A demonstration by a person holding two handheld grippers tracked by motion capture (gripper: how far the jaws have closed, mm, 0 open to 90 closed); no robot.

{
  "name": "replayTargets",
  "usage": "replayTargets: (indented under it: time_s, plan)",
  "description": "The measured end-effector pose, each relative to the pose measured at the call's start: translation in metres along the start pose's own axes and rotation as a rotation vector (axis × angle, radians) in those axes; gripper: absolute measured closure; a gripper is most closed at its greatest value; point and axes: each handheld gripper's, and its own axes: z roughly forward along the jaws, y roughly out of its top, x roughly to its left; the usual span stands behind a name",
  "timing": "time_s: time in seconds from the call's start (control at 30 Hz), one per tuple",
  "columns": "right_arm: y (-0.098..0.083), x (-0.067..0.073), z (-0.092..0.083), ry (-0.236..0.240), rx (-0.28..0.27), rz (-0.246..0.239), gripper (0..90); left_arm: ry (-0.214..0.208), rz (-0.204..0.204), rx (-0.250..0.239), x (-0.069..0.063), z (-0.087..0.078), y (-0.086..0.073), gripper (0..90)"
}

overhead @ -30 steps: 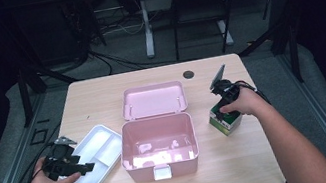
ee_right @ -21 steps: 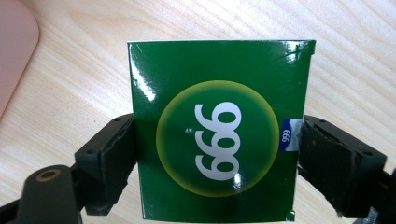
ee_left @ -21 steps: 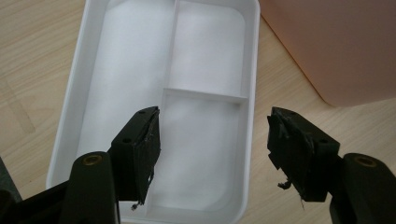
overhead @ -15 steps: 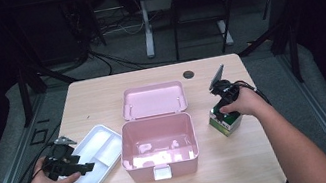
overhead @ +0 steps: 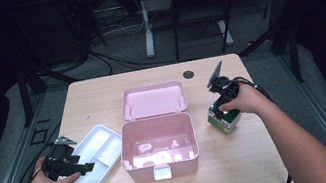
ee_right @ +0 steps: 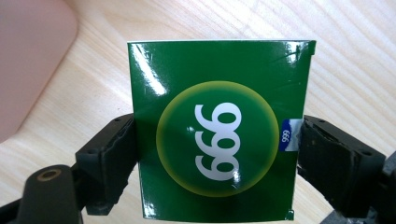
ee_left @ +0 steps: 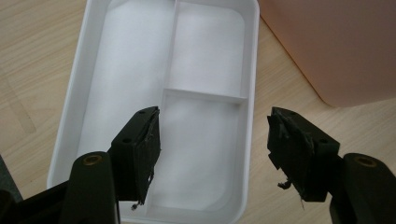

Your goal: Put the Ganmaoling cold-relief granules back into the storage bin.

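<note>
Holding: right tool (ee_right: 217, 154) clamps the glossy green cardboard box marked "999" (ee_right: 217, 130) by its two side faces, a grip that keeps the printed face clear.
Box location: on the wooden surface (overhead: 101, 97), just right of the open pink plastic case (overhead: 158, 140).
Left tool (ee_left: 212, 144): released, jaws spread over the white divided plastic tray (ee_left: 84, 88), likely ready to steady or lift it.
Case lid: laid back, giving access.

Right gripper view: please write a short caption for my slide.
Right gripper fingers clamp a green box over the wooden table.
</note>
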Motion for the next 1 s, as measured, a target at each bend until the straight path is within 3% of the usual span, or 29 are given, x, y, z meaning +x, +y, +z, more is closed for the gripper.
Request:
replayTargets:
  time_s: [0.73,1.0]
  plan:
    - [0.003,0.032,-0.057,-0.044,-0.003,-0.09,15.8,0.002,-0.002,-0.002,0.0,-0.001,0.0,34.9]
    - [0.006,0.043,-0.077,-0.041,-0.034,-0.121,15.8,0.0,-0.002,-0.001,0.0,-0.001,0.0,34.9]
